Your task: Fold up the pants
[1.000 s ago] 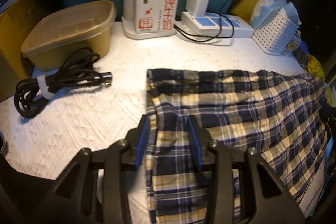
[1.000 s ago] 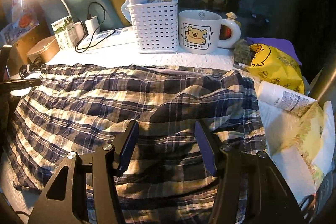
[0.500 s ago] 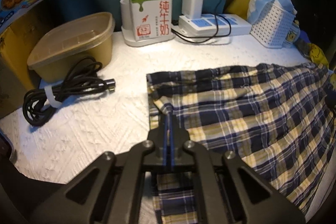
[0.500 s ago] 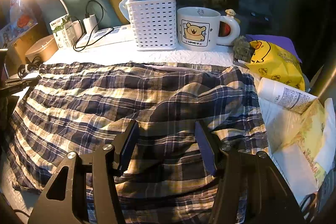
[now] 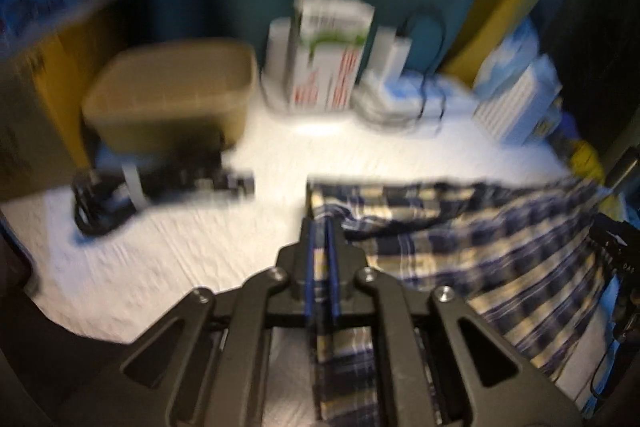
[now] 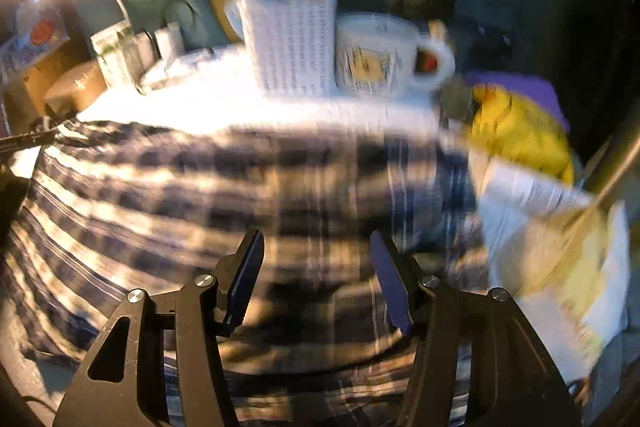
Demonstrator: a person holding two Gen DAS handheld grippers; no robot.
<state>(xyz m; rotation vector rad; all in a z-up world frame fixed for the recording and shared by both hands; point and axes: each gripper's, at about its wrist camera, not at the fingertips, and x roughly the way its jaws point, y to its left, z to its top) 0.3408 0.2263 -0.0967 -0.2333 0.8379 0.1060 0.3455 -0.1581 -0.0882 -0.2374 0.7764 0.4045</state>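
Note:
The blue and cream plaid pants (image 5: pixel 488 243) lie spread on the white table cover (image 5: pixel 168 251). My left gripper (image 5: pixel 320 227) pinches their left edge, and a fold of cloth shows between the blue pads. Its jaws are opening slightly, with the fabric still held and raised off the table. In the right wrist view the pants (image 6: pixel 180 187) fill the middle. My right gripper (image 6: pixel 316 247) hangs open just above their right part, its pads apart and pressing on nothing. Both views are motion-blurred.
At the back stand a tan lidded container (image 5: pixel 168 95), a milk carton (image 5: pixel 332 55), a power strip (image 5: pixel 404 95), a white basket (image 6: pixel 292 47) and a bear mug (image 6: pixel 376 55). A coiled black cable (image 5: pixel 152 187) lies left. A yellow bag (image 6: pixel 520 131) and papers (image 6: pixel 536 203) crowd the right.
My left gripper closed on the pants' left edge and has lifted it up off the table. My right gripper has stayed open over the cloth.

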